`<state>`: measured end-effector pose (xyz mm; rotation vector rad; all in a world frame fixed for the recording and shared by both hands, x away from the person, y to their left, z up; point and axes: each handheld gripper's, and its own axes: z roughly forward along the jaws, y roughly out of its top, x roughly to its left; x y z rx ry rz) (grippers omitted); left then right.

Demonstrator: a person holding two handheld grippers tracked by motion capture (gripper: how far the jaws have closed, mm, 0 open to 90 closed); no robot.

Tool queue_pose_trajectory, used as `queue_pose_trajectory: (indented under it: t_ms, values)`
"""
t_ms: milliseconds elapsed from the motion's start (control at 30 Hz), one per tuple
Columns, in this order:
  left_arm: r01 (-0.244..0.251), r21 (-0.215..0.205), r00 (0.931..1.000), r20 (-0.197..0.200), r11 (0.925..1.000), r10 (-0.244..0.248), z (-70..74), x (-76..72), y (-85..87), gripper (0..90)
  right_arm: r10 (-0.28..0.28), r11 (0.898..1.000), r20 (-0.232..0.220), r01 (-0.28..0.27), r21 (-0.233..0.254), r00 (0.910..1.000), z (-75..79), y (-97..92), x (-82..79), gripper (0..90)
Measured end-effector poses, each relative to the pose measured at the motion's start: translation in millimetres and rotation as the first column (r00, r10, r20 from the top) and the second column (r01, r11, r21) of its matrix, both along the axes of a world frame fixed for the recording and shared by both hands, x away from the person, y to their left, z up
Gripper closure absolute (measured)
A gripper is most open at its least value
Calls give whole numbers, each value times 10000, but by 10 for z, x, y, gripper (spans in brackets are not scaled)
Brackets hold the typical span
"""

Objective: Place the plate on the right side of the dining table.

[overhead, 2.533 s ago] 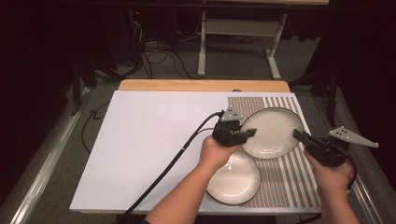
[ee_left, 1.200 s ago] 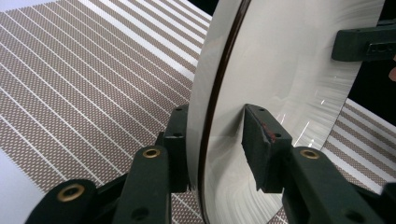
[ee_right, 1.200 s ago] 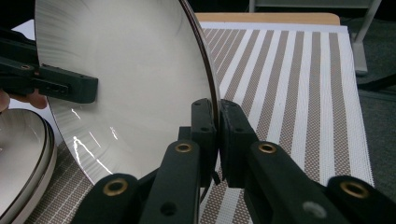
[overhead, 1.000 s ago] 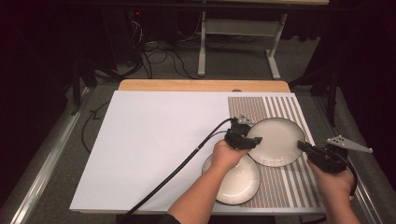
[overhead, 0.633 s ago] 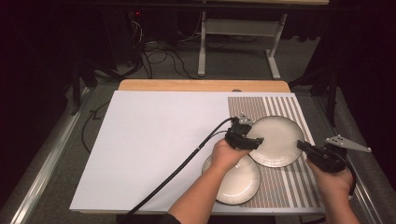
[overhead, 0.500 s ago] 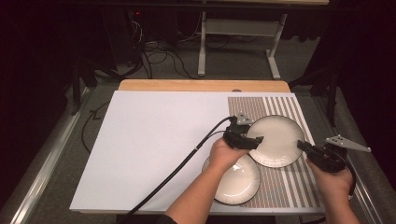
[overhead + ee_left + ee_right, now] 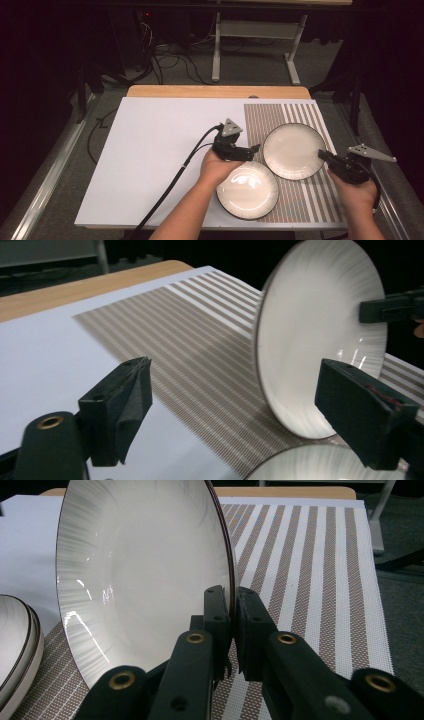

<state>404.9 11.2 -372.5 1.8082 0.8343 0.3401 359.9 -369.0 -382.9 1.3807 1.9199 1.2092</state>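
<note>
A white plate (image 7: pixel 294 151) with a dark rim is seen right of centre in the high view, held by its right edge in the right gripper (image 7: pixel 327 157) and tipped up from the striped placemat (image 7: pixel 320 200). In the right gripper view the two black jaws are pressed together on the plate's rim (image 7: pixel 227 597) at the middle of the frame, with the plate (image 7: pixel 145 575) standing nearly on edge and its lower edge close to or on the mat (image 7: pixel 320 570); contact cannot be made out. A stack of similar plates (image 7: pixel 247 189) lies just below and to the left of it in the high view, and its edge is visible at the lower left of the right gripper view (image 7: pixel 17 645). The left gripper (image 7: pixel 252 150) is held between the two, just above the stack, and in the left gripper view its jaws are spread wide with nothing between them, the tilted plate (image 7: pixel 320 335) rising in the upper right of that frame. The step in hand is judged to be the lifting of the single plate for transfer onto the stack. The next move would call for the plate to be carried left over the stack, levelled and lowered squarely before the grip is released; the free gripper could be used to steady the far rim, since a one-sided pinch on glazed ware may slip.
</note>
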Motion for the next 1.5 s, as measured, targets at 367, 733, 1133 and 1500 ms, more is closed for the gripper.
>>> queue_pose_trajectory:
  t_ms: [367,733,1133,1500]
  values:
    - [-931,-305,9947,420,9952,943,-39,-282,790,8,-145,9999,-106,144,-92,9998,-6,3,17,863]
    - [-1809,-453,9798,779,9825,1840,-110,-567,1454,2,-300,9995,-247,298,-83,9992,-17,3,37,859]
    - [-2329,-640,9642,1146,9704,2390,-197,-960,2002,2,-422,9991,-365,419,-91,9984,-35,-7,57,853]
    - [-2372,-817,9574,1495,9680,2472,-216,-1083,2104,2,-646,9979,-687,646,-23,9955,-72,-22,94,840]
